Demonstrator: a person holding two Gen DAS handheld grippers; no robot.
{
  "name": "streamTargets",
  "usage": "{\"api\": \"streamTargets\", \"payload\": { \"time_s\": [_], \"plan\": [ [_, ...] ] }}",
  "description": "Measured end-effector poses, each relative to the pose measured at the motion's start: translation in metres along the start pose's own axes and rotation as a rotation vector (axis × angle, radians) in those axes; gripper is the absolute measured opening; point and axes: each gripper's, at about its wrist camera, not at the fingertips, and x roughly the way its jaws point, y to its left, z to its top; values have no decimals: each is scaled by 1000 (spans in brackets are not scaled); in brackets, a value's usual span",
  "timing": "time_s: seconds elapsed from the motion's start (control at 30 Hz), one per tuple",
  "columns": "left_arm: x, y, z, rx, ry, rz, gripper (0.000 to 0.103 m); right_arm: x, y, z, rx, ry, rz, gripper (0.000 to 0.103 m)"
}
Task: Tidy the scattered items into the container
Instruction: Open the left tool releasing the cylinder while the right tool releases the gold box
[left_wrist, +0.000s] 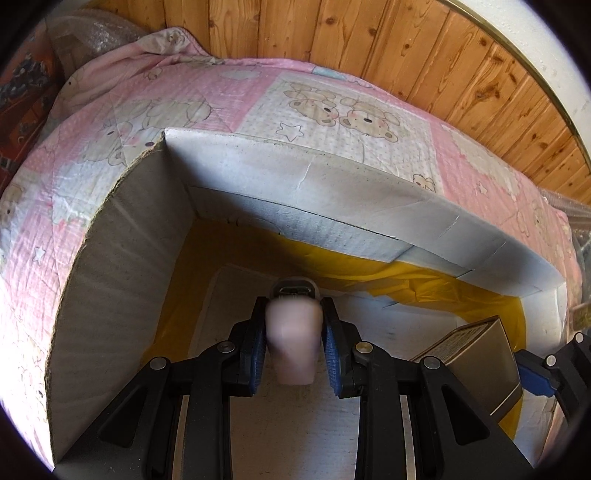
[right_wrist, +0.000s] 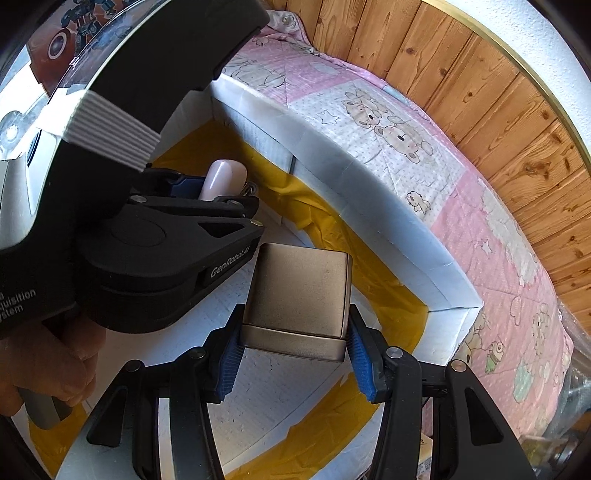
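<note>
Bed-top box (left_wrist: 332, 192) — left tongs (left_wrist: 293, 345) pinch tube (left_wrist: 293, 339), right tongs (right_wrist: 295, 350) pinch tin (right_wrist: 299, 295); crowded tongs risk colliding — knocking either loose.

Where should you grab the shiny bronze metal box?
Grab the shiny bronze metal box by its two flat opposite sides, coming from above, as the right gripper does. Those faces are straight and parallel, so the blue pads sit flat.

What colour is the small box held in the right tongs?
Metallic bronze-brown box, clearest in the right wrist view.
</note>
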Motion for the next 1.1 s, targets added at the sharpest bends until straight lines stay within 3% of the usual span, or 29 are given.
{"api": "streamTargets", "payload": {
  "time_s": [0.37, 0.8, 1.1],
  "plan": [
    [2, 2, 0, -20, 0, -20, 37, -1, -7, 6, 21, -8, -5, 52],
    [-6, -5, -2, -23, -17, -22, 37, -19, -20, -3, 51, -44, 26, 52],
    [-34, -13, -11, 11, -62, -24, 37, -42, -23, -19, 61, -74, 48, 52]
  ]
}}
